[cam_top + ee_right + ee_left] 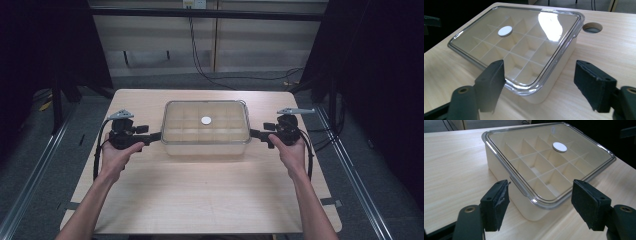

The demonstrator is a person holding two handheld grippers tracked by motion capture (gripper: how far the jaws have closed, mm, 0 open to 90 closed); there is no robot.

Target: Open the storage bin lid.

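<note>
One storage box (205, 128) stands on the wooden table (200, 190), near the middle of its far half, long sides running left to right. The box is cream-coloured with one clear lid (544, 162) seated on top, rim flush all round. Through the lid, thin dividers split the interior into a grid of small compartments; those that can be seen into look empty, though the exact count of cells cannot be fixed. One white round disc (206, 120) sits at the centre of the lid; whether it lies on or under the clear panel cannot be told. Two grippers are present, one per hand. The left gripper (540, 202) is level with the box's left end, jaws spread wide either side of the near corner, not touching it; one pad (502, 200) shows frayed, torn facing. The right gripper (539, 83) mirrors this at the right end, jaws likewise parted and clear of the box. One round hole (592, 27) is cut in the table just beyond the box's far corner in the right gripper view.
</note>
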